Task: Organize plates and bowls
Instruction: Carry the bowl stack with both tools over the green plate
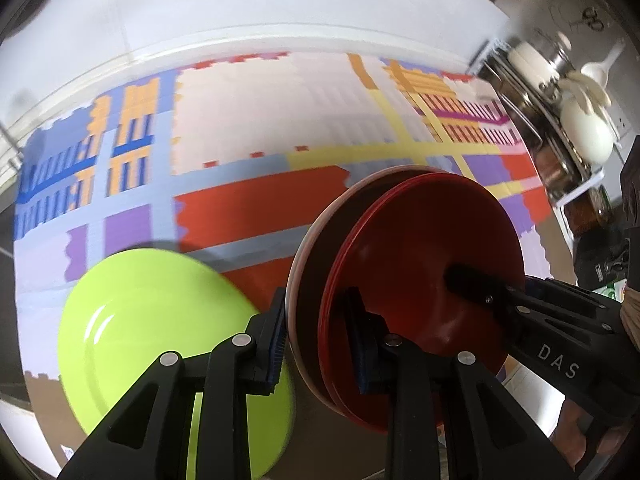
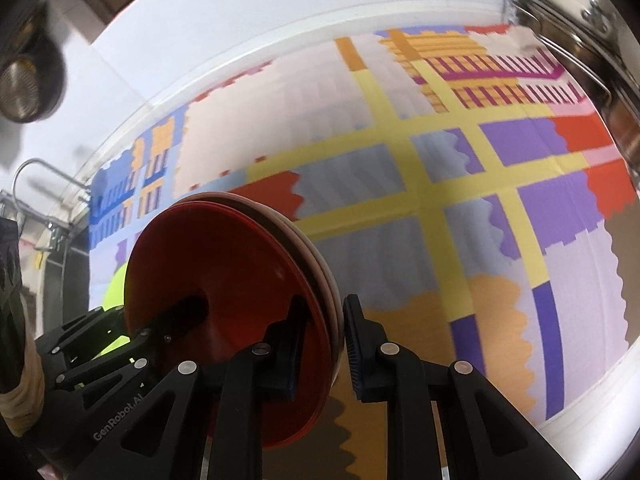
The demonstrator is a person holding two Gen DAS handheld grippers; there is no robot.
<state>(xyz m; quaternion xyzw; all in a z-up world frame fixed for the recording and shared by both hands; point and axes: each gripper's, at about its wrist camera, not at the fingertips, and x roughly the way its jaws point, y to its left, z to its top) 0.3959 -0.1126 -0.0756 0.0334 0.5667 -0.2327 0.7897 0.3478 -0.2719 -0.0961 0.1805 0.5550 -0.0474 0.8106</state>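
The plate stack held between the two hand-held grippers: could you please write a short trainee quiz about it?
1. True or false: the stack of plates lies flat on the tablecloth.
2. Which hand-held grippers clamp the stack? A) left only B) right only C) both
3. Fill in: the plate resting alone on the cloth is ____ in colour.

Key
1. False: the stack is held on edge above the cloth.
2. C: the left hand-held gripper and the right hand-held gripper each pinch its rim.
3. Lime green: the green plate lies beside the left one.
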